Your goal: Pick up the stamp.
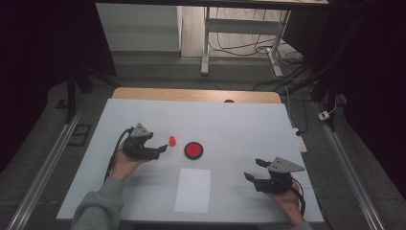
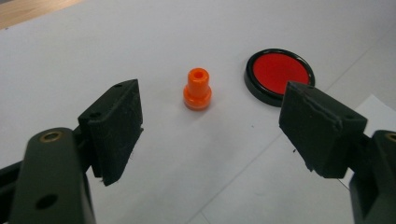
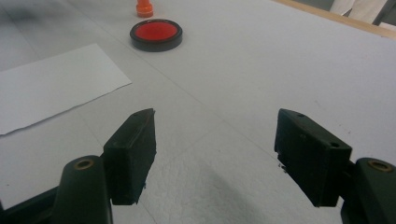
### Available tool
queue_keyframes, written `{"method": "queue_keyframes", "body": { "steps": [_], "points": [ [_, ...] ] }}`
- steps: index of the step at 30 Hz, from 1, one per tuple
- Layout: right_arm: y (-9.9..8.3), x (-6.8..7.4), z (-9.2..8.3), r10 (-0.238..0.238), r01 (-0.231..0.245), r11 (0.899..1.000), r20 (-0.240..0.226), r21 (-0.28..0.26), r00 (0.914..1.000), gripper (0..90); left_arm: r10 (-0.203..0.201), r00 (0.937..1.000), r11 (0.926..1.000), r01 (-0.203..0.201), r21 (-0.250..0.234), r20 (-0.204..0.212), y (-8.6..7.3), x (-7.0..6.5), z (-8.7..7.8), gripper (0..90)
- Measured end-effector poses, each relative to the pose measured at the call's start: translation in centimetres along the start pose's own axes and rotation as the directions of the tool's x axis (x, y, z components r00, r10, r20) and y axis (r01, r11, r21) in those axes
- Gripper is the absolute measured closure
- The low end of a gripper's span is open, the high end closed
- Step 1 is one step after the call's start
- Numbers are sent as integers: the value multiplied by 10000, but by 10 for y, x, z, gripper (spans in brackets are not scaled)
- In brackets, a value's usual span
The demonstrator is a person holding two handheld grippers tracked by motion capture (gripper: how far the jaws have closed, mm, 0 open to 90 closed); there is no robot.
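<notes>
Orange plastic peg (image 2: 197, 88), small and upright, stands untouched on the white tabletop (image 1: 239, 124), just beside the round red black-rimmed pad (image 2: 279, 73). Left tongs (image 2: 205, 126) are spread wide short of it, holding nothing; grasp not yet made. Right tongs (image 3: 217, 154), well apart from the pad, gape empty.

Right gripper view: my right gripper (image 3: 215, 154) has its jaws spread wide with nothing between them, only the bare white table (image 3: 280, 70). Landmark: red disc (image 3: 156, 33) in its black rim. The orange peg (image 3: 144, 8) stands upright just beyond the disc, apart from it. The white paper sheet (image 3: 51, 86) lies flat, nearer me than the disc and to its left.
</notes>
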State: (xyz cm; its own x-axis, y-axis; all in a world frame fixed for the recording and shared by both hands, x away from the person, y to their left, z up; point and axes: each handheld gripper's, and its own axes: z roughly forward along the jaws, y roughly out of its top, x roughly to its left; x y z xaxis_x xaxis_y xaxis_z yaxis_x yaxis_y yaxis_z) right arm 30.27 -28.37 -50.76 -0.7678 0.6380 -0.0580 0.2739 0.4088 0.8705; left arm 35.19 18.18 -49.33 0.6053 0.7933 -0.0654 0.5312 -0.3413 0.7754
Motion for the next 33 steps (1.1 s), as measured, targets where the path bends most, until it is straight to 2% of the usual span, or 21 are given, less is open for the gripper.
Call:
{"method": "queue_keyframes", "body": {
  "steps": [3,7,12,15,23,33],
  "points": [
    [0,1,1,27,-27,10000,-19,59,10000,291,-103,9999,9999,102,27,43,3,4,8,220],
    [-1,1,1,23,-23,10000,31,54,10000,292,-49,10000,10000,49,55,67,8,6,19,230],
    [-1,2,0,-59,56,9999,155,156,9999,292,61,10000,9994,-64,340,77,13,10,36,240],
    [-1,1,1,-12,11,10000,89,66,10000,292,73,9999,9993,-77,372,122,15,10,44,243],
    [-2,2,1,-120,117,9996,87,268,9999,293,235,9995,9977,-246,628,189,18,11,64,279],
    [-3,3,1,-149,147,9994,55,311,9999,291,484,9986,9956,-499,788,201,16,9,71,375]
  ]
}}
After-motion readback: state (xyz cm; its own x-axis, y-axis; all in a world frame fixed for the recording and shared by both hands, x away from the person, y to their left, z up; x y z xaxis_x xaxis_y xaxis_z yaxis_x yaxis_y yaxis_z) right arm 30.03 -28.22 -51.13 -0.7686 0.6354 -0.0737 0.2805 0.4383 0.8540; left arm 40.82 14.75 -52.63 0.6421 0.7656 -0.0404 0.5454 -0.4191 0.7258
